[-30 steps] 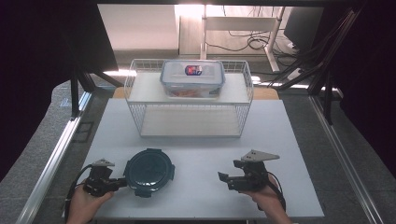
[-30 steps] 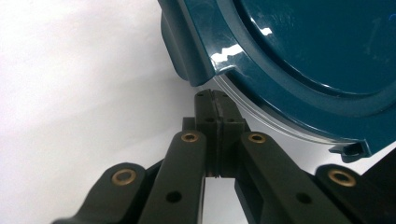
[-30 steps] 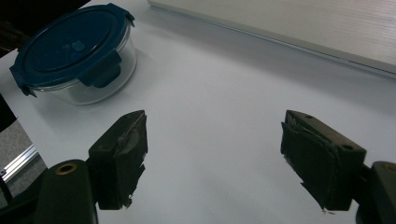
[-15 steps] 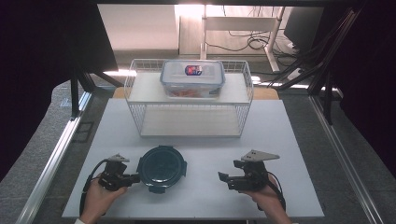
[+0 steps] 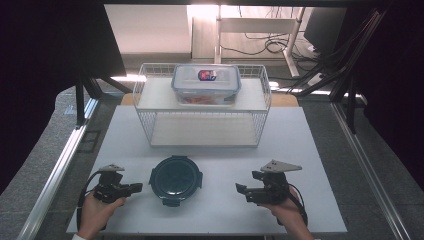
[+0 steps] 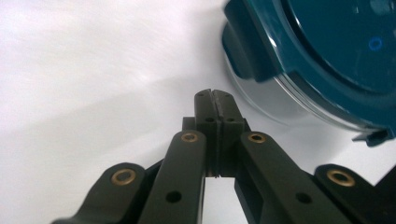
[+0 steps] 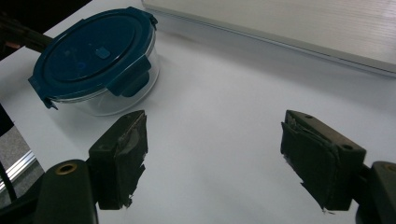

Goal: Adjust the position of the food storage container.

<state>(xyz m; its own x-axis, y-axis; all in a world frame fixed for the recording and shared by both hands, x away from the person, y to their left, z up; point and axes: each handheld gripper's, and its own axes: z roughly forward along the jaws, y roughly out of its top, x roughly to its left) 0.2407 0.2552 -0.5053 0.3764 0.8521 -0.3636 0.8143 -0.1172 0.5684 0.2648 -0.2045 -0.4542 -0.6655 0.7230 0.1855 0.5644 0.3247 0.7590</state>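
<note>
A round glass container with a dark teal clip lid (image 5: pixel 176 180) stands on the white table (image 5: pixel 210 150), near the front and left of centre. My left gripper (image 5: pixel 139 187) lies just left of it, shut on nothing, with a small gap to the lid's rim. In the left gripper view the closed jaws (image 6: pixel 212 95) point past the container (image 6: pixel 327 60), which is at the upper right. My right gripper (image 5: pixel 239 189) rests to the container's right, open and empty. The right gripper view (image 7: pixel 215 154) has the container (image 7: pixel 98 60) at the far left.
A white wire rack (image 5: pixel 202 107) stands at the back of the table. On its top shelf sits a clear rectangular box with a blue-rimmed lid (image 5: pixel 206 82). The rack's lower board (image 7: pixel 303 28) lies ahead of the right gripper. Metal rails run along both table sides.
The left gripper slid the round container a little to the right, then drew back left, leaving a small gap. The right gripper stayed still.
</note>
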